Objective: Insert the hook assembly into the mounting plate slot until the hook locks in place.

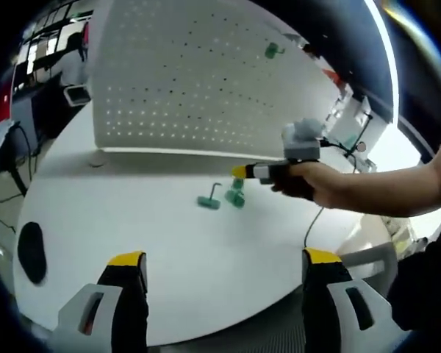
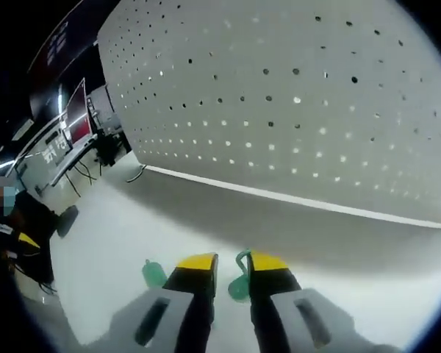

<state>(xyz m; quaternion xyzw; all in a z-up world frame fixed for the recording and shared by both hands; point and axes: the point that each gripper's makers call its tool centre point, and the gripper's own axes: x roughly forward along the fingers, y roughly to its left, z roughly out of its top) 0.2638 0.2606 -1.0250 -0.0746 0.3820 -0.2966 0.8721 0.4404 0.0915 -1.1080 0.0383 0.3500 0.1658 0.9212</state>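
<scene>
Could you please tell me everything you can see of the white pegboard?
The pegboard is a large white panel that looks like painted metal, pierced by even rows of small round holes. It stands upright on the white table, its lower edge meeting the tabletop along the far side. One green hook hangs high up on it, towards the right in the left gripper view. In the right gripper view the board looms close; neither gripper touches it.

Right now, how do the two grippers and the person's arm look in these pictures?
The left gripper has two black jaws with yellow tips and grey plastic bodies with slots. The right gripper is built the same way; in the left gripper view it carries a grey box on top, and a thin cable hangs below it. The person's forearm is bare, with no sleeve visible.
</scene>
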